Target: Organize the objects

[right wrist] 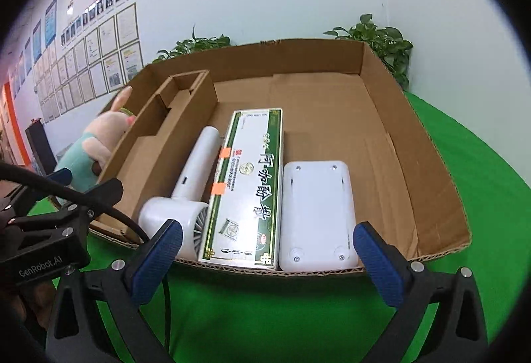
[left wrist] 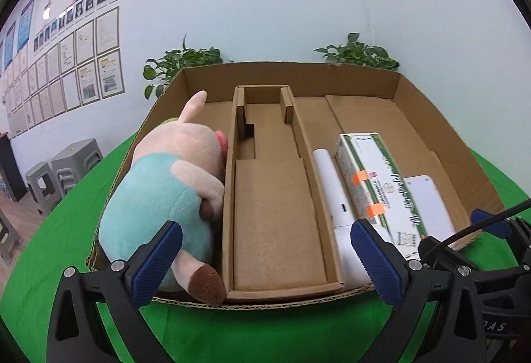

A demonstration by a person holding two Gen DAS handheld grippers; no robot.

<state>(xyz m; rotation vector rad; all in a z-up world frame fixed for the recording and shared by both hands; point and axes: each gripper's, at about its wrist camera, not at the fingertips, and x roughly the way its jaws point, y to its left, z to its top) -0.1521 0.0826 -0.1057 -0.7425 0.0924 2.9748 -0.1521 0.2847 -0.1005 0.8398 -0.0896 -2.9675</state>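
Observation:
A shallow cardboard box (left wrist: 428, 117) (right wrist: 391, 110) lies on a green cloth. In its left section lies a plush pig (left wrist: 166, 183) (right wrist: 96, 143) in a light blue shirt. A cardboard insert (left wrist: 272, 207) (right wrist: 159, 143) fills the middle. To its right lie a white hair dryer (left wrist: 332, 193) (right wrist: 192, 177), a green-and-white carton (left wrist: 375, 183) (right wrist: 249, 183) and a white flat device (left wrist: 428, 203) (right wrist: 315, 210). My left gripper (left wrist: 265, 260) is open and empty at the box's near edge. My right gripper (right wrist: 268, 260) is open and empty near the same edge; it also shows in the left wrist view (left wrist: 488, 226).
The green cloth (right wrist: 464, 157) (left wrist: 66, 230) covers a round table. Potted plants (left wrist: 179, 64) (right wrist: 385, 44) stand behind the box against the wall. Grey stools (left wrist: 63, 170) stand on the floor at the left.

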